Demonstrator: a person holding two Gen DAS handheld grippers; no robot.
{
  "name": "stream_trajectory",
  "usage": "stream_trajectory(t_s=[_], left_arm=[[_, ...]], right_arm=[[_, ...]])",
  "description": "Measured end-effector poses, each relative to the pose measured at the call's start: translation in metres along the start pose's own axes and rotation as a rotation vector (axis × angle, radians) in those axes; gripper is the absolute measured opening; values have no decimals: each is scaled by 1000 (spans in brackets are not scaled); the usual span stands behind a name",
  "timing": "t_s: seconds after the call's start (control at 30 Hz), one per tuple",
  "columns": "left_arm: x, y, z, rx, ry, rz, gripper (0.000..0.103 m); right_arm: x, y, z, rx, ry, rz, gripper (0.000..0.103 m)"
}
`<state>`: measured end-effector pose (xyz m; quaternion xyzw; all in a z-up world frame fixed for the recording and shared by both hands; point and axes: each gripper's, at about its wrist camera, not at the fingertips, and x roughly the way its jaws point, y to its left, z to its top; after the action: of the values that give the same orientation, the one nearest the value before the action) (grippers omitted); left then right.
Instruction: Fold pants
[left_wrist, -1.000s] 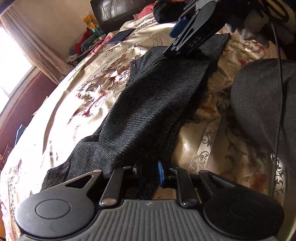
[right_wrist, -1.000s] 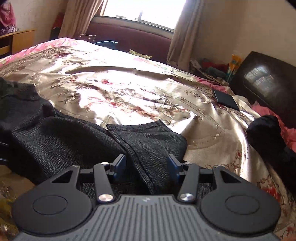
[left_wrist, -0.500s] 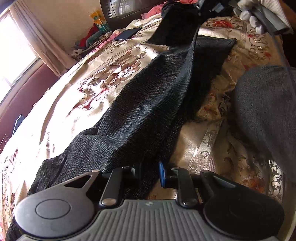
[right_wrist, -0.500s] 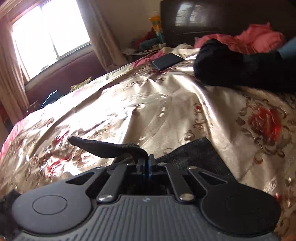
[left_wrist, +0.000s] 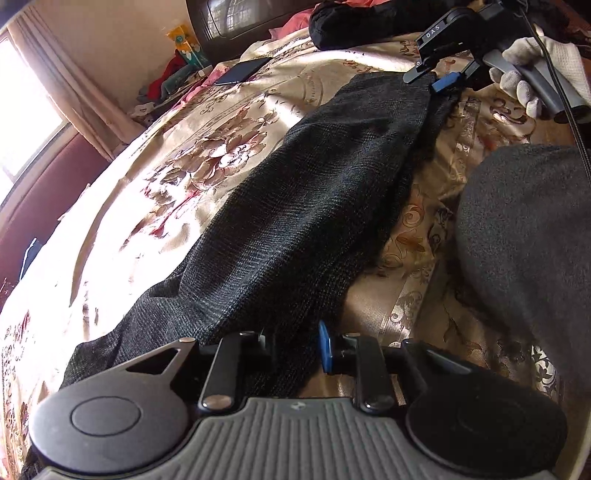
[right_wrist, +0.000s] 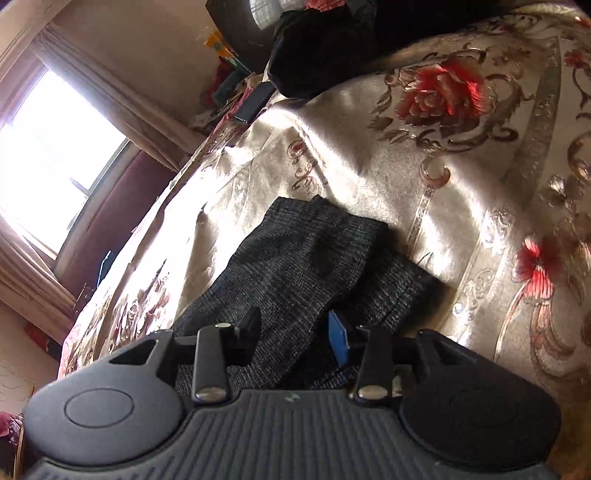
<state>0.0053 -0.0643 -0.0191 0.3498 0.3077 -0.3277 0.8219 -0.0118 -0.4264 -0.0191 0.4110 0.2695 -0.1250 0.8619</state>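
Observation:
Dark grey knit pants (left_wrist: 314, 192) lie lengthwise on a gold floral bedspread (left_wrist: 166, 166), one leg folded over the other. At the near end, my left gripper (left_wrist: 295, 347) is shut on the bunched fabric. At the far end, a white-gloved hand (left_wrist: 535, 62) holds my right gripper (left_wrist: 432, 75) over the leg hems. In the right wrist view the pants (right_wrist: 303, 258) show two stacked hems. My right gripper (right_wrist: 295, 332) is rolled sideways. Its jaws are opening, and the top hem lies loose between them.
A dark phone (left_wrist: 242, 70) lies at the far side of the bed. A black garment (left_wrist: 369, 26) is heaped by the dark headboard (left_wrist: 236, 18). A grey cloth-covered bulk (left_wrist: 524, 240), perhaps a knee, sits at the near right. A bright window is on the left.
The right gripper shut on one leg's hem, lifted it, carried it across onto the other leg while rolling over, then let go. The left gripper stayed in place.

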Motion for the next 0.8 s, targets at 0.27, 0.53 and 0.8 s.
stream_trajectory(t_s=[0.27, 0.53, 0.8], left_arm=[[-3, 1, 8, 12, -18, 0, 38], [-4, -8, 7, 75, -38, 10, 44], [-4, -5, -3, 24, -18, -9, 44]], right_arm=[[-5, 6, 14, 105, -28, 69, 8], [-47, 27, 10, -76, -83, 15, 13], [-34, -20, -9, 83, -1, -41, 30]])
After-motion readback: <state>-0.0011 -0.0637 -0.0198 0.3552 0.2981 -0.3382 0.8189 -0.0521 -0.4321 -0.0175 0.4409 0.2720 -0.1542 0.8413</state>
